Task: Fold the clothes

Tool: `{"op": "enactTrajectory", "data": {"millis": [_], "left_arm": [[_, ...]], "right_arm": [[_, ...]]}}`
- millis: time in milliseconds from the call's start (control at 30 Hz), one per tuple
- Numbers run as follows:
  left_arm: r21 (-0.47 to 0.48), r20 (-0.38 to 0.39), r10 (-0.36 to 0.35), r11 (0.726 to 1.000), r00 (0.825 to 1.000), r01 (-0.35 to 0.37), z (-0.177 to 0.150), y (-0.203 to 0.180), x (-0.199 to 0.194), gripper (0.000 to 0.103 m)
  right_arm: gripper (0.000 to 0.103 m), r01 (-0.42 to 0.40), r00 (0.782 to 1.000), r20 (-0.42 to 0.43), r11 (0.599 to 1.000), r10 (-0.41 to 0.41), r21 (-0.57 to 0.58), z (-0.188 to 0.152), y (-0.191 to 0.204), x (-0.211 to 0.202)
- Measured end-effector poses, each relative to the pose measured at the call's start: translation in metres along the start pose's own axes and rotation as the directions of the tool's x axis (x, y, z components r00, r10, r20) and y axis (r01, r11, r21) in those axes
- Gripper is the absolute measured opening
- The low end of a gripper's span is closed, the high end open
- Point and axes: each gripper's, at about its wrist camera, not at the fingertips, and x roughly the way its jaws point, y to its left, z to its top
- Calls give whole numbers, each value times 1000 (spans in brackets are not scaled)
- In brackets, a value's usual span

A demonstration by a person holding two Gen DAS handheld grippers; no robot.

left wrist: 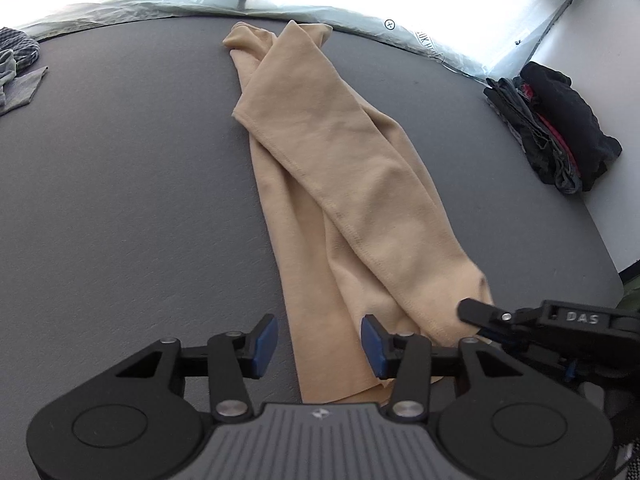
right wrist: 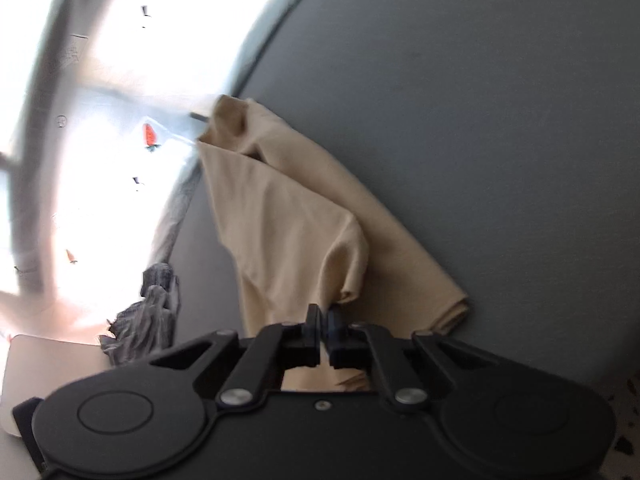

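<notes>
A tan garment (left wrist: 324,184) lies folded into a long strip on the grey table (left wrist: 120,180), running from the near edge to the far edge. My left gripper (left wrist: 319,344) is open, its blue pads (left wrist: 265,345) straddling the garment's near end just above it. My right gripper (right wrist: 323,326) is shut on the tan garment (right wrist: 288,224) at its near edge; it also shows in the left wrist view (left wrist: 480,316) at the garment's near right corner.
A pile of dark clothes (left wrist: 556,128) sits at the table's right edge. Grey clothes (left wrist: 18,68) lie at the far left; a grey heap (right wrist: 148,316) also shows in the right wrist view. Bright windows stand behind the table.
</notes>
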Motion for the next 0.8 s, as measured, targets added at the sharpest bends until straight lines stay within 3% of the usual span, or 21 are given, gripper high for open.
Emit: {"op": "enactTrajectory", "data": {"millis": [233, 367, 533, 633, 800], "left_arm": [[0, -14, -11, 1000, 1000, 11, 3, 5, 2, 48], [15, -17, -5, 1000, 1000, 5, 5, 6, 3, 48], [9, -19, 4, 1000, 1000, -4, 8, 11, 5, 48], [-4, -9, 6, 1000, 1000, -6, 14, 15, 5, 48], [-45, 18, -3, 999, 1000, 3, 28, 22, 6, 49]], "right_arm": [[3, 98, 995, -36, 995, -97, 13, -11, -12, -11], [5, 108, 993, -54, 994, -106, 28, -11, -12, -12], [15, 153, 987, -17, 979, -157, -137, 2, 21, -19], [19, 134, 991, 11, 968, -134, -213, 14, 40, -23], [19, 106, 994, 27, 963, -103, -248, 37, 54, -15]]}}
